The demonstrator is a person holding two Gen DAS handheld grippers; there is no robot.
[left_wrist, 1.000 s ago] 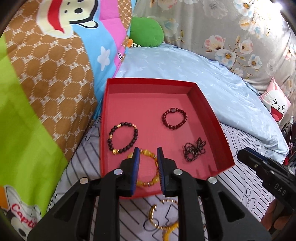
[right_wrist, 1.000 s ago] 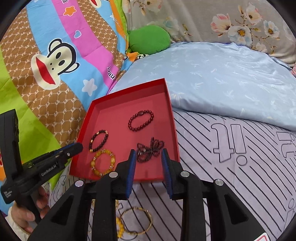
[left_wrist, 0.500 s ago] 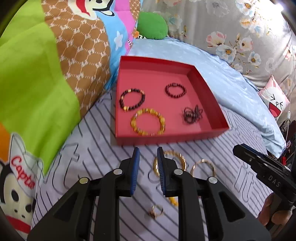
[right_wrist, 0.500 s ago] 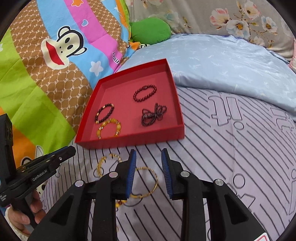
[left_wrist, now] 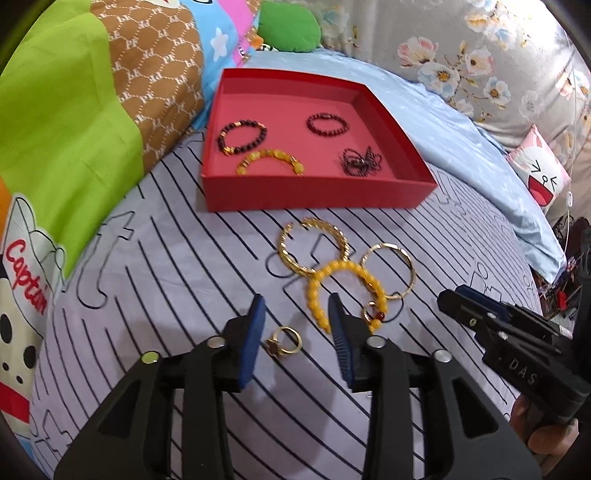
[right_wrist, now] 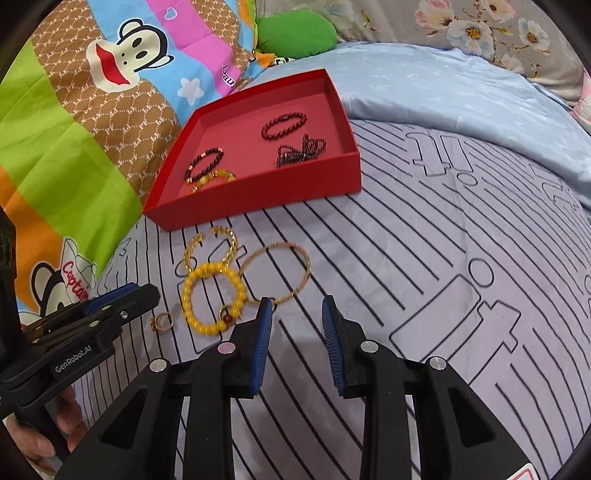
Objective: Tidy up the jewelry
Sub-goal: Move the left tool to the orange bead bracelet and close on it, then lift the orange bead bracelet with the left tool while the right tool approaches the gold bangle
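A red tray (left_wrist: 317,192) (right_wrist: 258,192) on the striped bed sheet holds a dark bead bracelet (left_wrist: 242,137), a maroon bead bracelet (left_wrist: 328,124), a yellow bead bracelet (left_wrist: 271,160) and a black chain (left_wrist: 360,160). In front of the tray lie a gold twisted bangle (left_wrist: 312,251), a thin gold bangle (left_wrist: 388,271) (right_wrist: 277,271), a yellow bead bracelet (left_wrist: 343,291) (right_wrist: 212,297) and a small gold ring (left_wrist: 284,341) (right_wrist: 162,321). My left gripper (left_wrist: 295,317) is open, just above the ring. My right gripper (right_wrist: 297,317) is open and empty, to the right of the loose pieces.
A cartoon-print quilt (left_wrist: 74,129) rises at the left. A light blue blanket (right_wrist: 461,96) and floral pillows (left_wrist: 480,59) lie behind the tray. A green plush (right_wrist: 295,31) sits at the back. Striped sheet (right_wrist: 461,277) spreads to the right.
Both grippers have pulled back from over the tray toward the loose jewelry on the sheet. The left jaws have opened wider, now around the ring's position.
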